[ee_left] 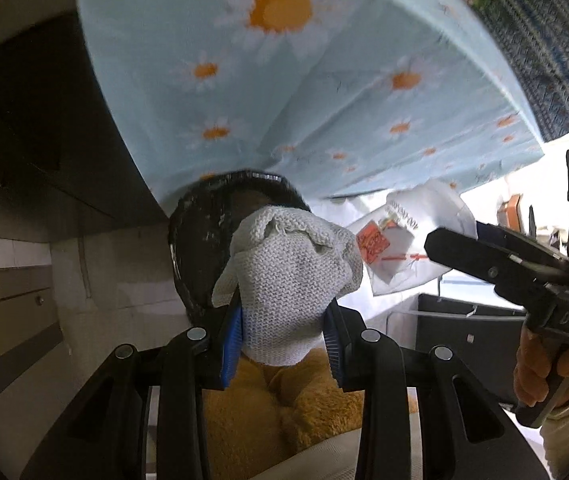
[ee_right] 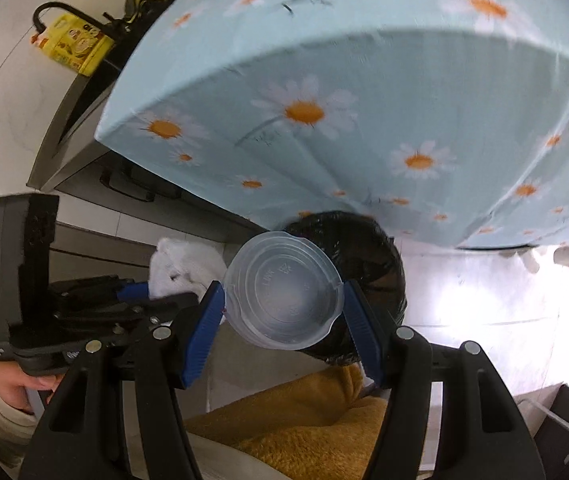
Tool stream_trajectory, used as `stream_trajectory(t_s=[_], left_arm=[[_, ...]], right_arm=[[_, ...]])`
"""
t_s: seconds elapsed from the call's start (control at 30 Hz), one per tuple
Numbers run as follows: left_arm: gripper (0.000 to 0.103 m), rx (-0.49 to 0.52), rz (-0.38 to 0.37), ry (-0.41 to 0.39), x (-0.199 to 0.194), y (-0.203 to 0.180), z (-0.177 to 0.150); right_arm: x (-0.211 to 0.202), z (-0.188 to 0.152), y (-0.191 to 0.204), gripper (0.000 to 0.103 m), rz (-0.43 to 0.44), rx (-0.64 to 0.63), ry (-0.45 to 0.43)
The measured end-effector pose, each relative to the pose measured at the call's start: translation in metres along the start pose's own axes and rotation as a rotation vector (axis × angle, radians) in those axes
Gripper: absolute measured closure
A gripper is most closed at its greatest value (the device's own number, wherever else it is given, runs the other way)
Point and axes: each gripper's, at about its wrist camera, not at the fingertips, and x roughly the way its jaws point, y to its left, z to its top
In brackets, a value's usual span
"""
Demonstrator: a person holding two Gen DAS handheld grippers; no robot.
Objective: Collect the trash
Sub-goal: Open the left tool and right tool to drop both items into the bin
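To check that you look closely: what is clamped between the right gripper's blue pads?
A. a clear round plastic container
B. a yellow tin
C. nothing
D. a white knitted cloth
A: in the right wrist view the right gripper is shut on the clear round plastic container, above the black-lined trash bin.

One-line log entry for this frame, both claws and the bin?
left claw: shut on white knit cloth | right claw: shut on clear plastic lid | black-lined bin: just beyond both, below daisy tablecloth
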Motion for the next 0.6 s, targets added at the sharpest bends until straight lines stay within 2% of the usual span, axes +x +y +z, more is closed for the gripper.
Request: stream_trajectory(t_s=[0.03,0.07,0.1,0.13,0.17,0.33,0.6], left_arm=[[0.064,0.003,-0.001,0.005,0.002,-0.002,0.002],[0.054,0.005,0.002,0.016,0.004,-0.003,0.004],[0.037,0.006,0.006,0.026,0.006,-0.004,0.005],[0.031,0.011,0.022,0.03,0.006,-0.006,0.007],[0.03,0.015,0.037,0.023,0.005,-0.007,0.008],[0.03,0.015,0.039,0.012,-0.001,-0.008,0.015],[0.03,0.015,0.035,-0.035,-0.023,-0.01,0.018]], right_arm=[[0.0,-0.001,0.0,0.04,0.007,-0.003,-0.005],[0.0,0.001,-0.001,0.038,0.017,-0.001,-0.012],[-0.002,0.002,-0.003,0.035,0.036,0.015,-0.02],[-0.004,0.003,-0.006,0.032,0.045,0.029,-0.026],[-0.008,0.005,-0.009,0.028,0.056,0.045,-0.04],[-0.027,0.014,-0.013,0.028,0.065,0.062,-0.095],[-0.046,0.01,-0.018,0.028,0.042,0.072,-0.13]])
